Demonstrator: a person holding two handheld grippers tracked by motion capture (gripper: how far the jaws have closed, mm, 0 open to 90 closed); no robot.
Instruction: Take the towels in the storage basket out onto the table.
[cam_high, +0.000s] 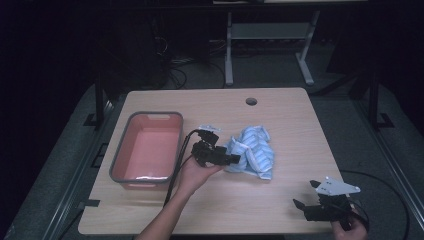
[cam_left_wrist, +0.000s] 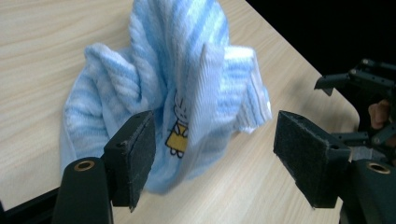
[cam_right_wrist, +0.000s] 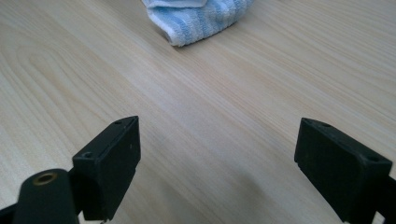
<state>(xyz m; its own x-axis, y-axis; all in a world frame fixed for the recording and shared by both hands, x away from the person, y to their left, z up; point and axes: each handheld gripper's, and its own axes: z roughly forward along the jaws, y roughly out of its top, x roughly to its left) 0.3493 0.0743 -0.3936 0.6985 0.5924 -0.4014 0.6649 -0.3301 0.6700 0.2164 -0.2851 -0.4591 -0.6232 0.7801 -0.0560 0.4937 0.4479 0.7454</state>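
Here both tools, left (cam_left_wrist: 212, 163) and right (cam_right_wrist: 217, 168), gape; crumpled towel (cam_high: 252, 152) lies shapeless.

Black left gripper (cam_high: 235, 159) with padded fingers (cam_left_wrist: 133, 156), trailing black cable (cam_high: 177, 157).

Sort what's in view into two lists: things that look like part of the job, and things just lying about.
Likely part of the job:
- blue striped towel, crumpled on the table
- left gripper, open at the towel's edge
- pink tub, beside the towel, seemingly empty (a guess)

Just lying about:
- right gripper, open, idle at the near right corner
- white desk frame behind
- floor cables
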